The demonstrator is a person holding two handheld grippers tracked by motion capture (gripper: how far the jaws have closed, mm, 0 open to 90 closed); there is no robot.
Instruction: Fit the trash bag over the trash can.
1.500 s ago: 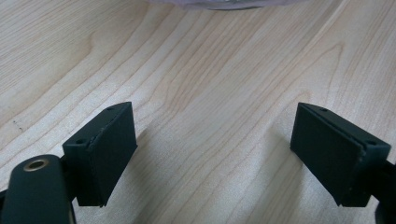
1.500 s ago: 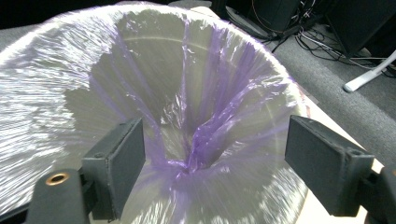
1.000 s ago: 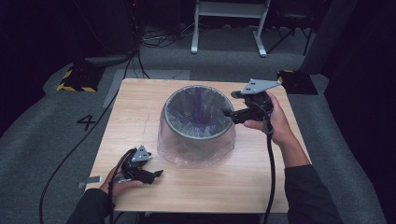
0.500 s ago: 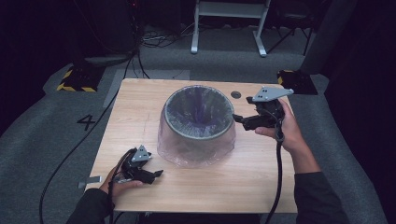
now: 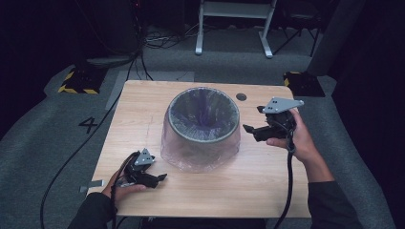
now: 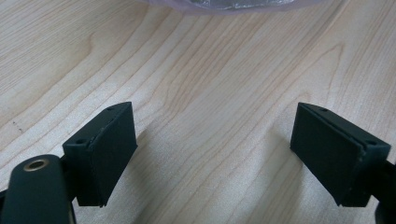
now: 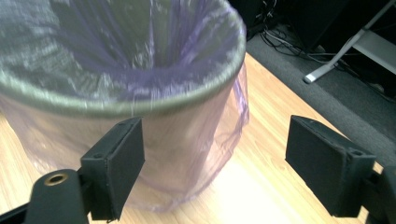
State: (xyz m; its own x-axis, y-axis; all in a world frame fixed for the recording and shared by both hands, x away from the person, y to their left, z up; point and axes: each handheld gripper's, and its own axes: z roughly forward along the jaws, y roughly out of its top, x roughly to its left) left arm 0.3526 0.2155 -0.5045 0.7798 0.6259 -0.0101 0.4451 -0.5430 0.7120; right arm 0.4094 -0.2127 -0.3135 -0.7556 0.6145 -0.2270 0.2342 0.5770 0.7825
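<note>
The thin purple plastic liner [image 5: 200, 143] already covers the round grey bin [image 5: 204, 133] fully; the left gripper [image 5: 160, 177] and right gripper [image 5: 248, 128] both have jaws apart, empty, so little seems left.

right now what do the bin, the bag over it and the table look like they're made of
Bin: grey, dull rim, probably plastic or metal; the bag hides its wall.
Bag: thin see-through purple plastic film, wrinkled and glossy, folded over the rim and hanging loosely outside.
Table: pale wood grain with a smooth low sheen, likely laminate or veneer.

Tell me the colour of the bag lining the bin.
Translucent purple bag, clearest in the right gripper view.
</note>
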